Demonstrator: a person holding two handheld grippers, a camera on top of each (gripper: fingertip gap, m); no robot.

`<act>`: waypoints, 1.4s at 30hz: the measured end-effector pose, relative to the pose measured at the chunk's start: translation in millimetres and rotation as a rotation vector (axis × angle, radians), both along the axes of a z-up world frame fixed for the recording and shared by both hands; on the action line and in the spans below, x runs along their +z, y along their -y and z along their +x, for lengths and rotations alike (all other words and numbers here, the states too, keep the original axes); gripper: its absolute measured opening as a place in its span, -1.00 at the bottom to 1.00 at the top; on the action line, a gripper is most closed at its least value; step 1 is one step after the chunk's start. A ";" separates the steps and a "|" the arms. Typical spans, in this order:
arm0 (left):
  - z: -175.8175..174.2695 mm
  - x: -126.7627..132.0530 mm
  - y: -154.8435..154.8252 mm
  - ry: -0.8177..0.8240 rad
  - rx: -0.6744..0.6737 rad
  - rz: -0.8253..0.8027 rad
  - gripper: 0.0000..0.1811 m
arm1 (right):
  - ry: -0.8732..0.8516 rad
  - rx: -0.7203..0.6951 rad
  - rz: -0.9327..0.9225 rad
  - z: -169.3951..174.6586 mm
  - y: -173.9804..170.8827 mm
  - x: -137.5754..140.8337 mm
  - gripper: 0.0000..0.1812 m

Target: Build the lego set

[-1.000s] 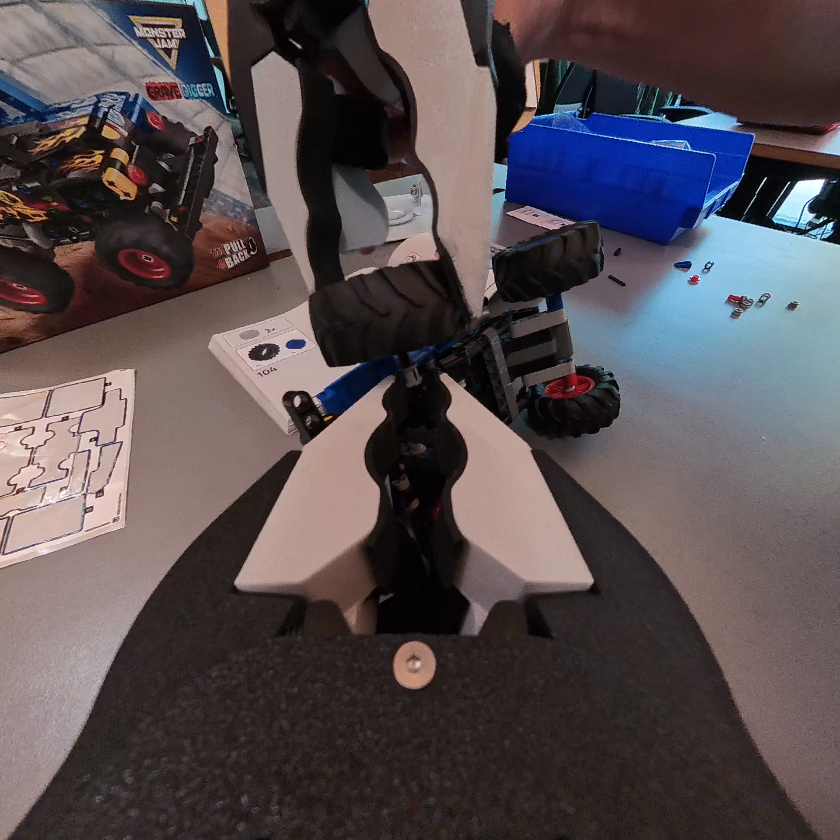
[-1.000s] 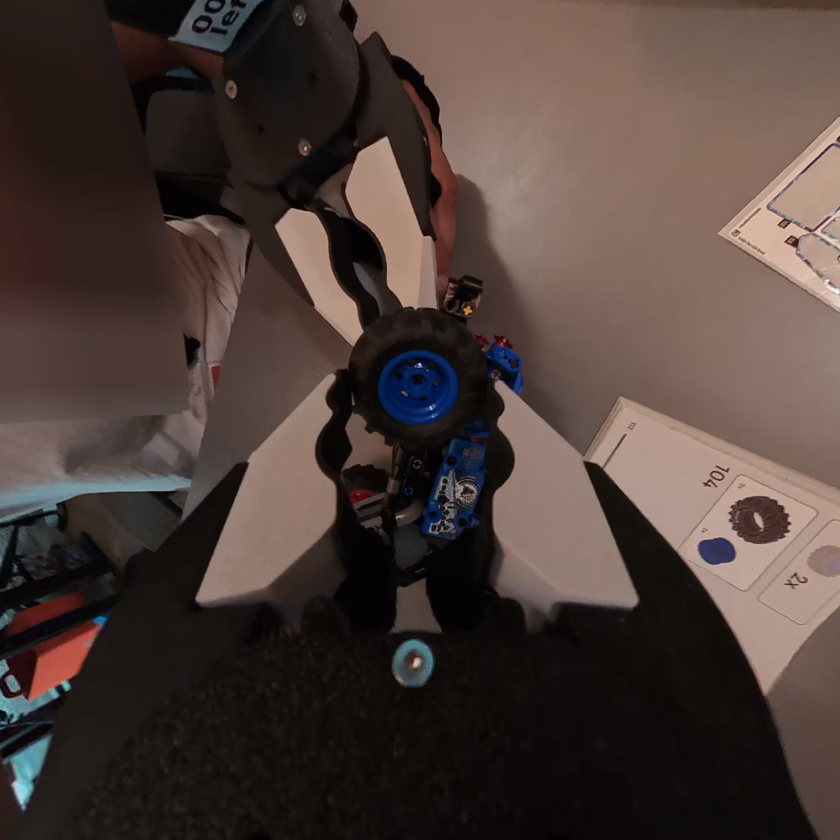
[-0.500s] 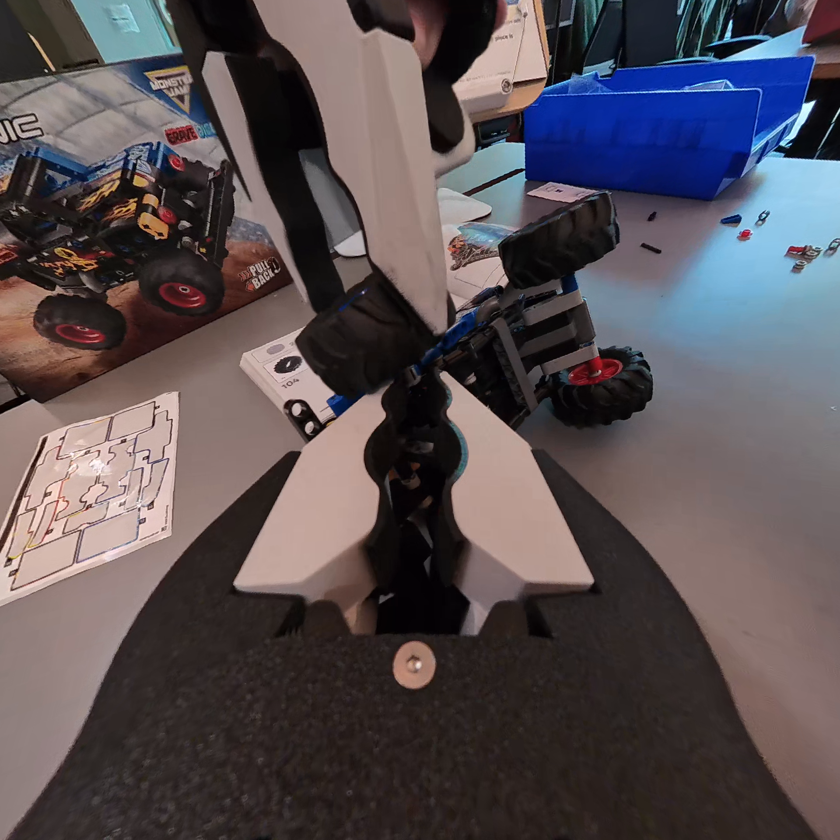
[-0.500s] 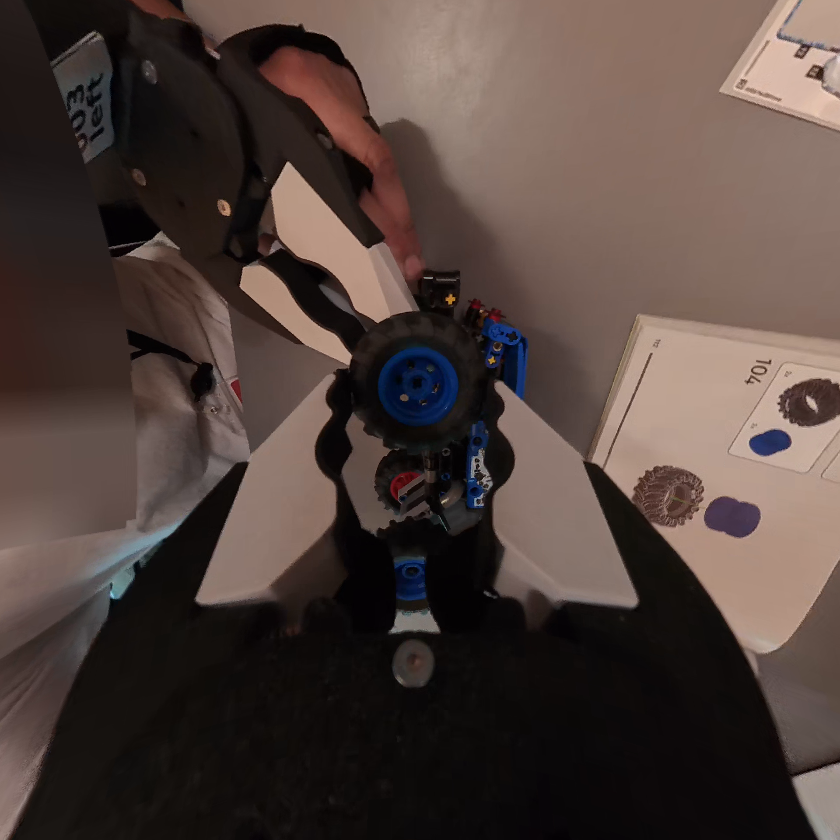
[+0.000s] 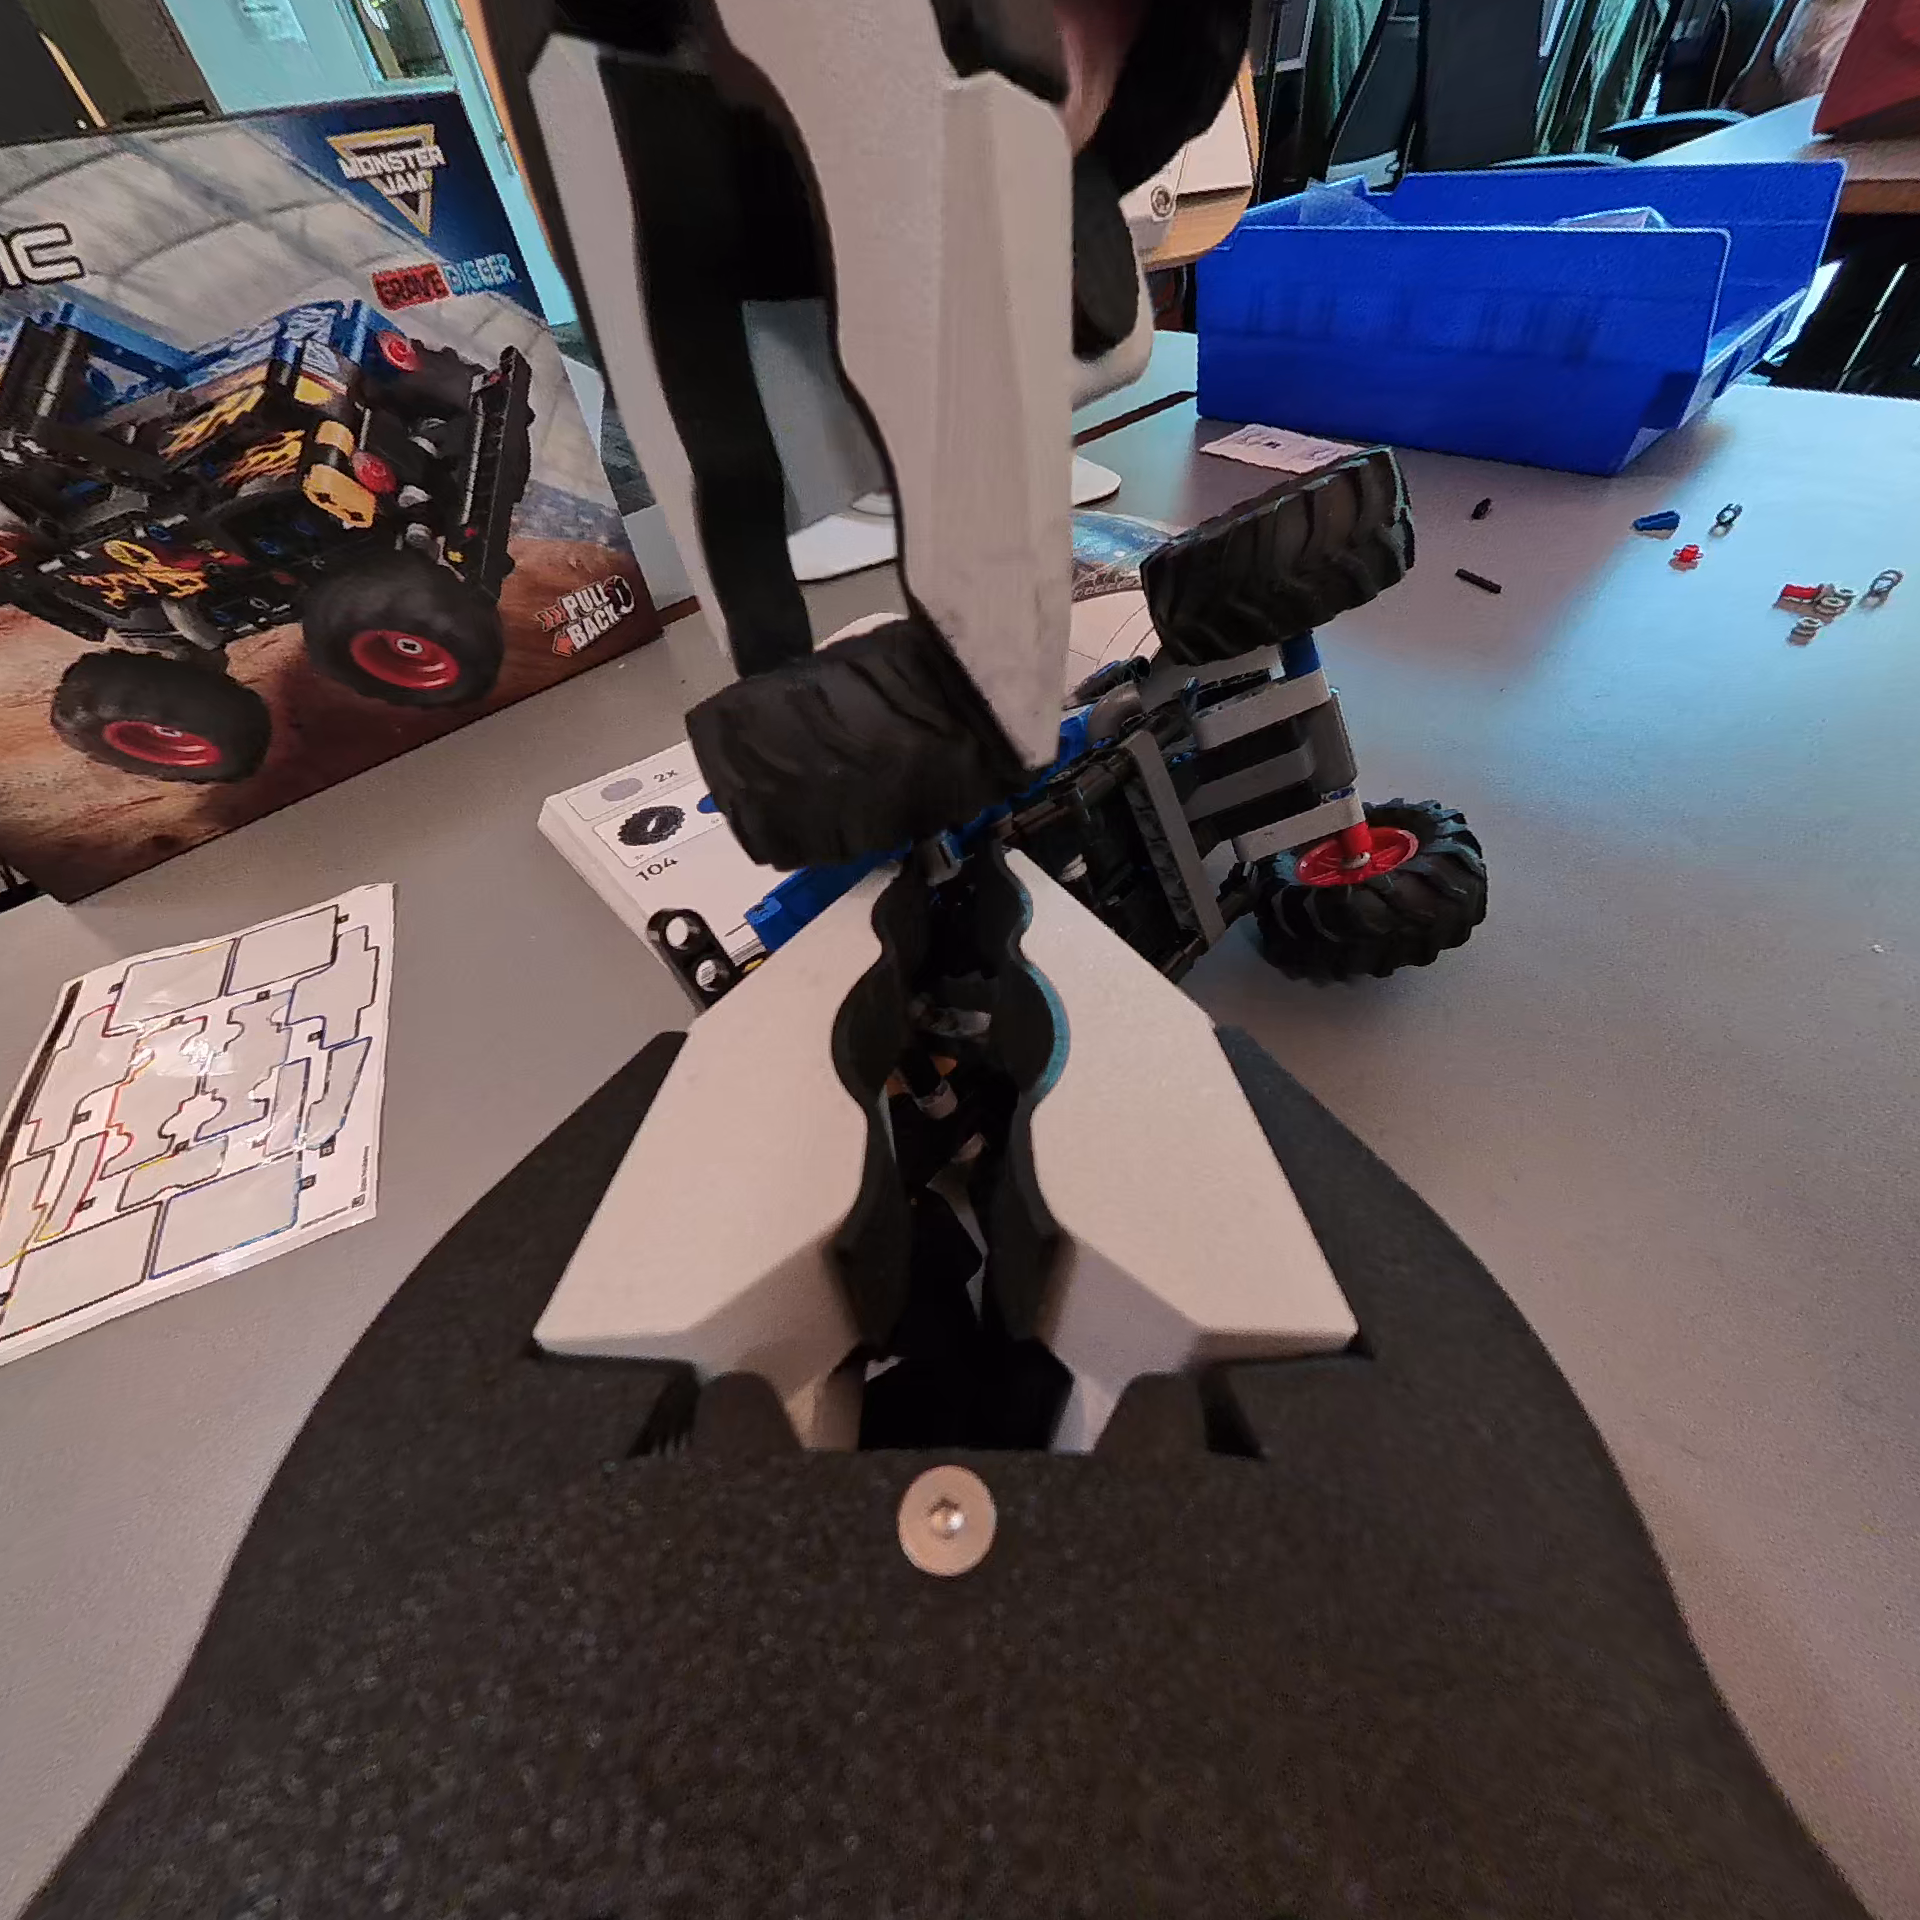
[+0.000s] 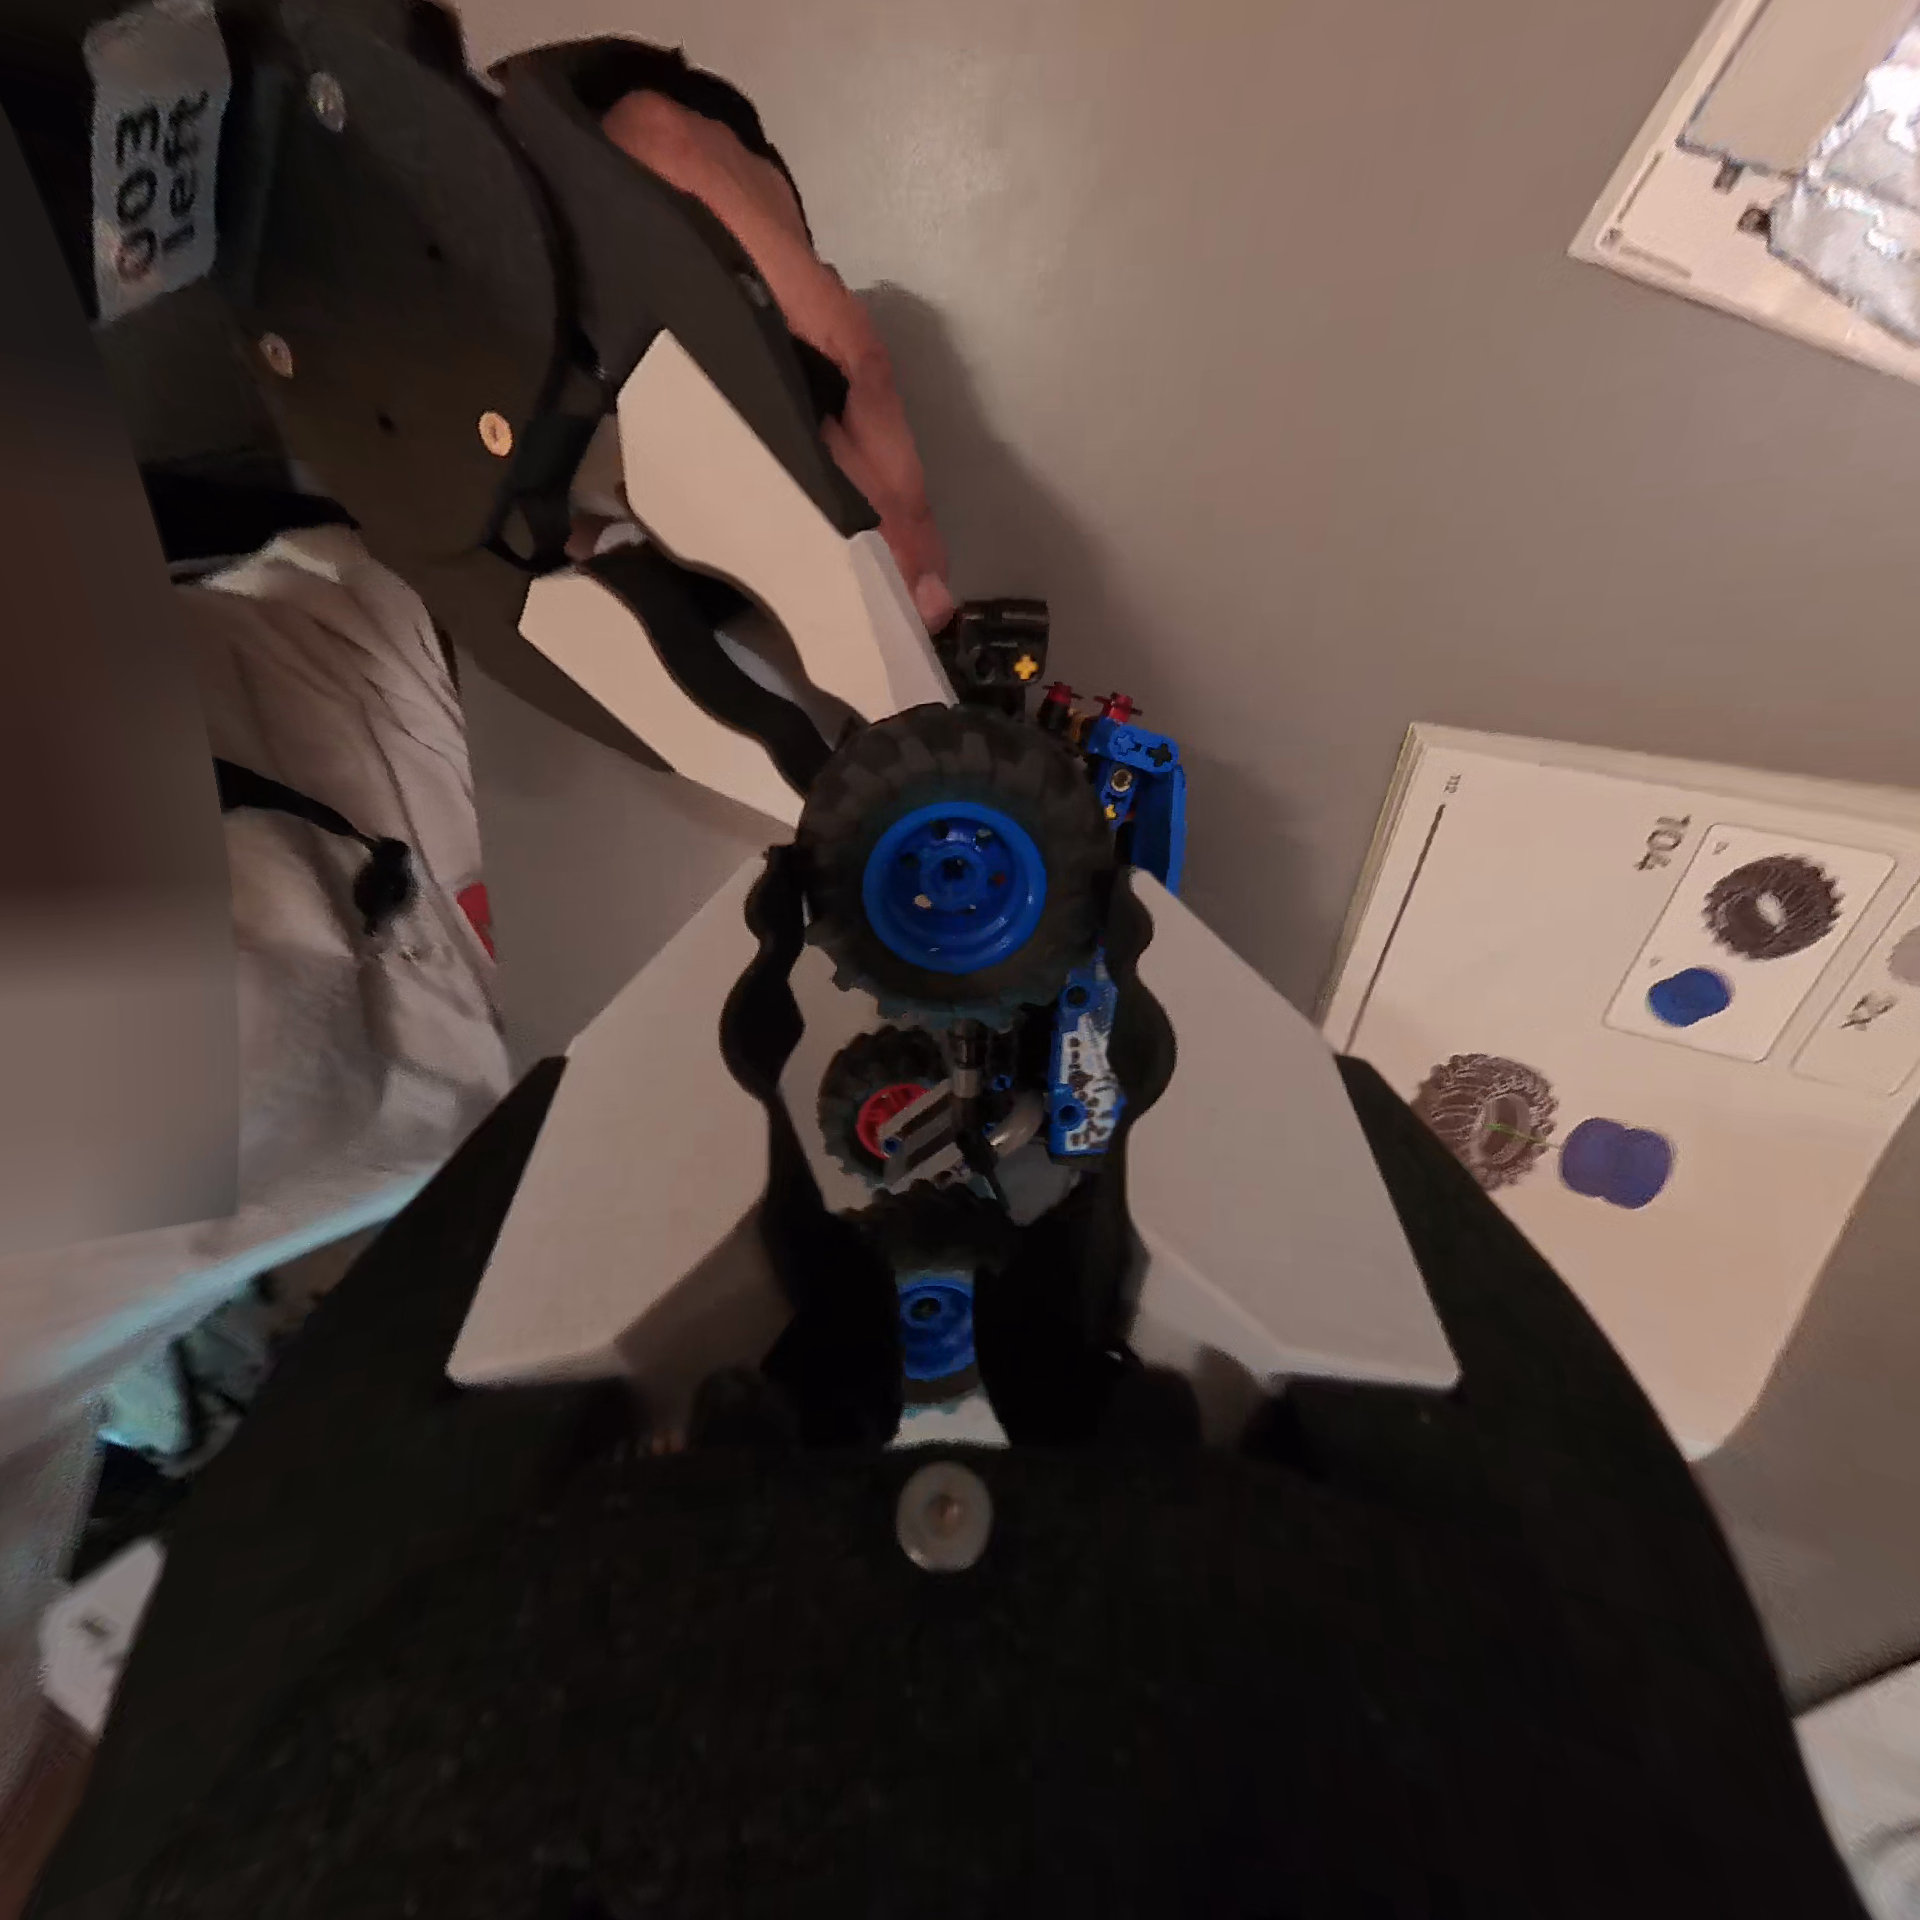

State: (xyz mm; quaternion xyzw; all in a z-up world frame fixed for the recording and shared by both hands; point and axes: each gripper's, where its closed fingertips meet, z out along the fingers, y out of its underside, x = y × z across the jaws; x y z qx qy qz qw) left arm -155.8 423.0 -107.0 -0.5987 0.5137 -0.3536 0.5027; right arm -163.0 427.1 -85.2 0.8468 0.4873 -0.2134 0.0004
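Note:
The lego monster truck (image 5: 1195, 790) lies tilted on its side on the grey table (image 5: 1558, 1091), one red-hub wheel (image 5: 1361, 883) touching it. My left gripper (image 5: 951, 894) is shut on the truck's frame near its front end. My right gripper (image 5: 894, 707) comes down from above and is shut on a black tyre (image 5: 831, 758). In the right wrist view that wheel (image 6: 956, 899) has a blue hub and sits between my right gripper's (image 6: 951, 883) fingertips. My left gripper (image 6: 831, 727) reaches in from the upper left there. A second blue-hub wheel (image 6: 935, 1320) shows below.
The open instruction booklet (image 5: 634, 821) lies under the truck, also in the right wrist view (image 6: 1662, 1039). A sticker sheet (image 5: 187, 1112) lies at the left, the set's box (image 5: 260, 499) behind it. A blue bin (image 5: 1507, 301) and several small loose parts (image 5: 1808, 603) are at the far right. Left and right tips are no more than a few centimetres apart.
Both grippers keep their holds. The truck has turned in my grip, so the second blue-hub wheel and more of the booklet now show in the right wrist view.

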 end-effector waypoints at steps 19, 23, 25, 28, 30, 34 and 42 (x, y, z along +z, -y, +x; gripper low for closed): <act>1.4 0.1 2.0 0.001 -0.015 0.007 -0.92 | -0.058 0.155 -0.145 -1.3 1.4 0.3 -0.35; 1.7 0.2 2.4 0.010 -0.027 -0.023 -0.92 | -0.081 0.317 0.005 -1.8 0.5 0.0 -0.35; 1.8 0.3 3.5 0.010 -0.031 -0.017 -0.92 | -0.122 0.391 0.042 -2.0 1.7 0.4 -0.35; 2.6 0.8 5.7 0.012 -0.043 -0.011 -0.92 | -0.195 0.479 0.057 -1.5 5.0 1.3 -0.35; 2.6 0.7 5.2 0.011 -0.041 -0.010 -0.92 | -0.221 0.487 0.048 -1.2 4.5 1.3 -0.35; 2.5 0.7 5.8 0.013 -0.045 -0.014 -0.92 | -0.283 0.562 0.119 -1.7 5.1 1.4 -0.35; 1.5 0.4 2.8 0.016 -0.038 -0.048 -0.92 | -0.232 0.697 0.236 1.9 2.1 0.3 -0.35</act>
